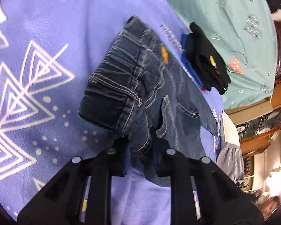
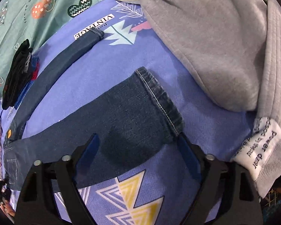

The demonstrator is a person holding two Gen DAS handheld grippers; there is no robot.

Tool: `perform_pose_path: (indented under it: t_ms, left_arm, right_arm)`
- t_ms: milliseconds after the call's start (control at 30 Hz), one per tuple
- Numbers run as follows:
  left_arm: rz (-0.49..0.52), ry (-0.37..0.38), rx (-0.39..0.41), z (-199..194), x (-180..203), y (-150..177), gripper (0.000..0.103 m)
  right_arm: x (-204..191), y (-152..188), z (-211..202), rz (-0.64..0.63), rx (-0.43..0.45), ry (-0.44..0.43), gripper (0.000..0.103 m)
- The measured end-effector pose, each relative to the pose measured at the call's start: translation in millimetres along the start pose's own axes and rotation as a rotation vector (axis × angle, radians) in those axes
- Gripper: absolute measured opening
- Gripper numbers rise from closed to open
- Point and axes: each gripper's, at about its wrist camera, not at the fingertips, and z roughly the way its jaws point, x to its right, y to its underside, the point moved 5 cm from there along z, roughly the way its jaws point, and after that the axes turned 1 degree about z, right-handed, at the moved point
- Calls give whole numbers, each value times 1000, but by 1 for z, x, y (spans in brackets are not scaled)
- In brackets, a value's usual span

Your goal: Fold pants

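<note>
A pair of dark blue jeans (image 1: 140,86) lies on a purple patterned bedsheet (image 1: 46,37). My left gripper (image 1: 139,146) is shut on the jeans at the waist, and the waistband bunches up in front of it. In the right wrist view the jeans' near leg (image 2: 133,116) lies flat with its hem to the right. The far leg (image 2: 65,61) stretches away at upper left. My right gripper (image 2: 138,150) is open, its blue-padded fingers on either side of the near leg's hem end, low over the sheet (image 2: 178,56).
A stack of folded black and blue clothes (image 1: 206,60) sits beyond the jeans on a teal sheet (image 1: 234,9); it also shows in the right wrist view (image 2: 18,75). A grey garment (image 2: 206,37) with a white label lies to the right of the near leg. Wooden furniture (image 1: 262,131) stands beside the bed.
</note>
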Motion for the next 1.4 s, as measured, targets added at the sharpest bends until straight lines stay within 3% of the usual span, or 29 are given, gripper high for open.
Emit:
perform_pose_path:
  t_ms: [33, 67, 100, 133, 200, 267, 300, 333, 467, 533, 633, 700, 733, 800, 833, 867, 900, 933, 1000, 1033, 1100, 1133, 1233, 1333, 1400]
  left_arm:
    - [15, -12, -3, 1, 2, 0, 21]
    - [21, -24, -19, 6, 2, -1, 27]
    - [14, -31, -40, 13, 1, -1, 52]
    - [4, -43, -69, 22, -3, 0, 67]
    - [-8, -32, -43, 26, -2, -1, 69]
    - [36, -50, -37, 28, 3, -2, 55]
    - [49, -66, -16, 24, 2, -4, 22]
    - [49, -51, -6, 19, 1, -6, 16]
    - [49, -24, 66, -19, 5, -3, 15]
    - [63, -13, 64, -36, 10, 3, 13]
    - [70, -81, 9, -36, 0, 13, 13]
    - [51, -150, -40, -24, -18, 19, 16]
    - [37, -172, -73, -19, -27, 21, 23]
    - [17, -188, -75, -25, -35, 21, 37]
    - [36, -214, -60, -33, -34, 19, 47]
    - [59, -254, -26, -48, -32, 15, 49]
    - [70, -273, 2, -60, -32, 12, 51]
    - [86, -293, 33, -74, -30, 8, 51]
    - [143, -334, 112, -102, -20, -2, 53]
    - [192, -333, 143, -110, -8, -4, 62]
    - [282, -298, 159, -109, 18, 1, 74]
    - [332, -272, 152, -101, 32, 7, 79]
    - [442, -274, 56, -48, 54, 27, 80]
    - [422, -332, -88, 7, 32, 41, 79]
    - [460, -333, -84, 17, 23, 48, 80]
  right_arm:
    - [-3, 3, 2, -6, -15, -47, 27]
    - [-3, 5, 4, 2, -21, -63, 24]
    - [-1, 7, 6, 9, -24, -67, 23]
    - [0, 9, 8, 20, -24, -80, 20]
    - [6, 11, 8, 77, -11, -165, 14]
    - [12, 10, 2, 125, 19, -248, 9]
    - [14, 10, -4, 145, 37, -280, 9]
    - [14, 9, -10, 150, 55, -299, 8]
    - [-3, 5, -63, 116, 172, -390, 7]
    - [-12, 6, -100, 75, 225, -409, 6]
    - [-12, 9, -108, 39, 202, -348, 7]
    - [-4, 17, -85, 25, 97, -262, 8]
    - [3, 23, -68, 30, 32, -198, 14]
    - [12, 29, -59, 39, 11, -115, 21]
    - [15, 28, -62, 34, 34, -76, 27]
    - [17, 24, -71, 21, 85, -35, 35]
    - [19, 19, -82, 14, 142, 25, 52]
    - [19, 13, -93, 0, 209, 83, 59]
    - [18, -1, -116, -38, 305, 165, 66]
    - [13, -6, -124, -44, 326, 142, 66]
    - [-10, -12, -123, -72, 293, -53, 66]
    - [-34, -10, -115, -106, 234, -183, 66]
    - [-89, 7, -76, -201, 63, -339, 66]
    - [-111, 26, -33, -249, -65, -325, 66]
    - [-104, 43, 2, -266, -170, -264, 66]
